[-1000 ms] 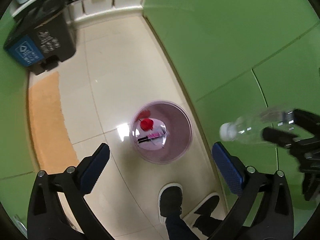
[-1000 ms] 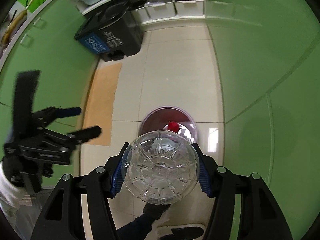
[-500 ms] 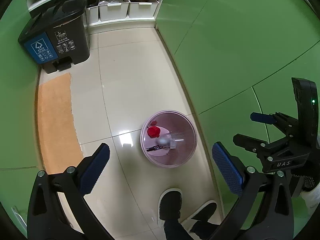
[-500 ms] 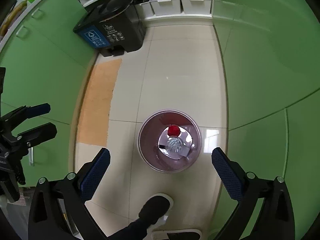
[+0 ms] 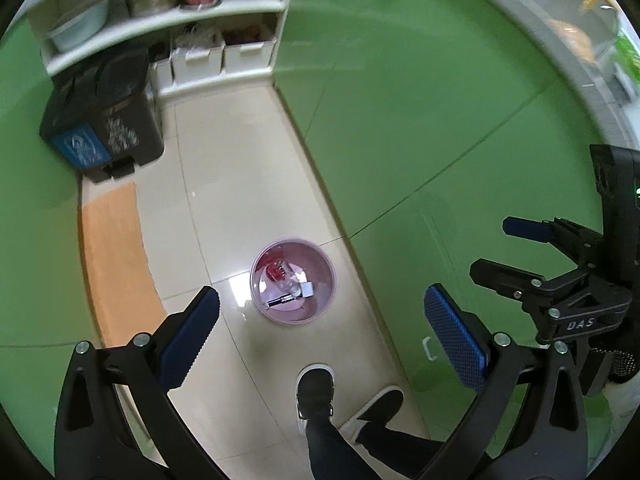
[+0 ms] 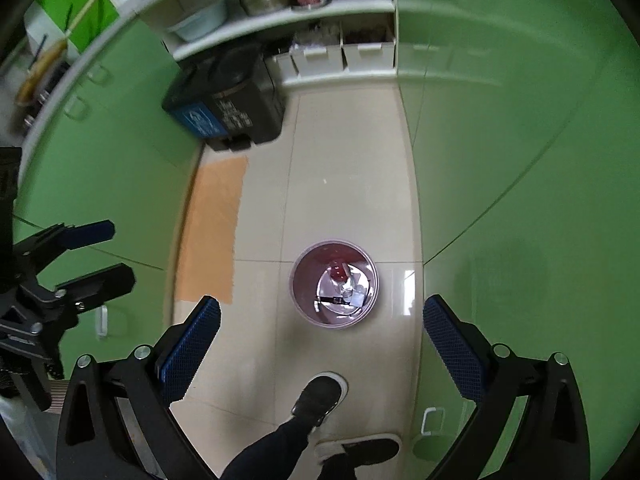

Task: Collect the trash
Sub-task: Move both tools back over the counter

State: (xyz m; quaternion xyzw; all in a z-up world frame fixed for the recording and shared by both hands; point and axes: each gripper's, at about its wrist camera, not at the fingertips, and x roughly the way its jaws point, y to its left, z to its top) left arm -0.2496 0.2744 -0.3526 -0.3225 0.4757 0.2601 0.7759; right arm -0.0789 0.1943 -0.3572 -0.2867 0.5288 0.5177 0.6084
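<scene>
A pink round waste bin stands on the tiled floor by the green cabinets; it also shows in the right wrist view. Inside lie a clear plastic bottle, a red item, a black pen and a white scrap. My left gripper is open and empty, high above the bin. My right gripper is open and empty, also high above it. The right gripper shows at the right edge of the left wrist view.
A dark pedal bin with a blue label stands at the far end beside white shelf boxes. An orange mat lies at the left. The person's black shoes stand just below the pink bin. Green cabinets line both sides.
The right gripper opened and let go of the clear bottle, which dropped into the pink bin. Both grippers have since risen higher above the floor.
</scene>
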